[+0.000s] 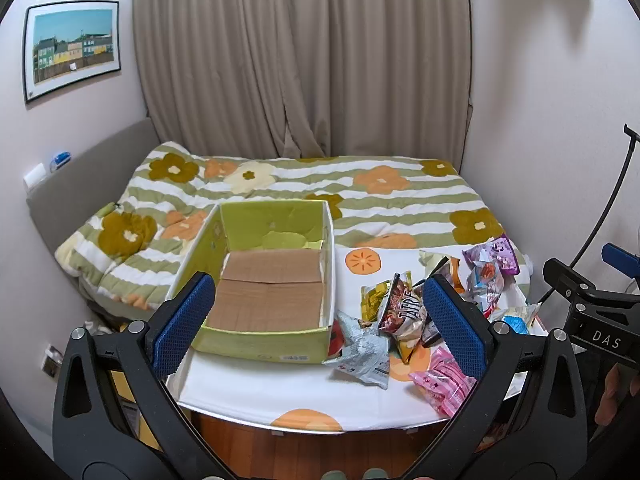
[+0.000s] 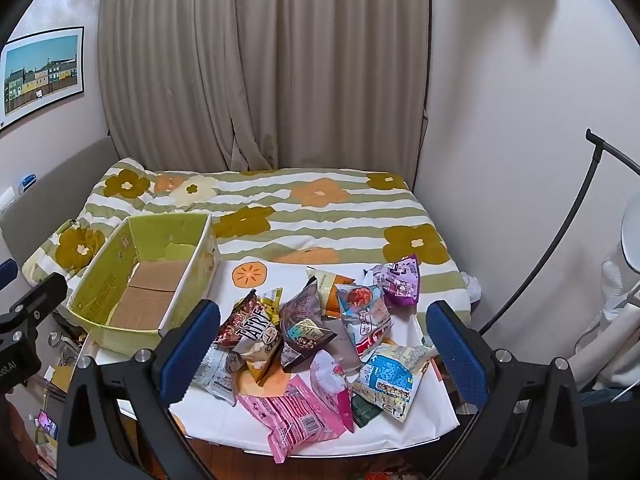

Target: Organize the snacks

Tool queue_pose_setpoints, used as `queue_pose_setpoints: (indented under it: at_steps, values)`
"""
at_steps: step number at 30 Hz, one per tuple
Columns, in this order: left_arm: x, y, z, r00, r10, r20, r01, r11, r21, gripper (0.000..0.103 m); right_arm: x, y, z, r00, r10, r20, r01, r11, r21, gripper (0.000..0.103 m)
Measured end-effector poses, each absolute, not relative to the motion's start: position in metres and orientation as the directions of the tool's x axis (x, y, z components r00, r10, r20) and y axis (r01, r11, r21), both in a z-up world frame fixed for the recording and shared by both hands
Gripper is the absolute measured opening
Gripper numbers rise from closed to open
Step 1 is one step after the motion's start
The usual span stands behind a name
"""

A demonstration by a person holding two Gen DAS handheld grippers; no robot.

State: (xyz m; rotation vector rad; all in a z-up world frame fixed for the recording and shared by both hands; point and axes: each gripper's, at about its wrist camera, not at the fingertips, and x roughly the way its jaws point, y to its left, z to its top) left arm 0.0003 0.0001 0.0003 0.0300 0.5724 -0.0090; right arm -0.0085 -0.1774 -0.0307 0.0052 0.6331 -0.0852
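Observation:
A green cardboard box stands empty on the left of a small table with a white cloth. A heap of snack bags lies to the right of the box, with a pink bag nearest the table's front edge and a purple bag at the back. My left gripper hangs open above the box's front wall. Over the heap my right gripper stands open too. Neither holds anything.
A bed with a striped flower quilt lies right behind the table. Beige curtains hang at the back. A black curved stand rises at the right wall. The right gripper's body shows at the right of the left wrist view.

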Motion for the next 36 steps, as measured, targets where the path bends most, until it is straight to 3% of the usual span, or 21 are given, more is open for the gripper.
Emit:
queue_pose_setpoints:
  at_steps: [36]
  values:
    - [0.0004,-0.0013,-0.0002,0.840,-0.001,-0.543,0.017,1.000,0.025,0.103,-0.0061,-0.1793,-0.0301,0.799,-0.076,-0.597,0.083,0.996,-0.016,0.103]
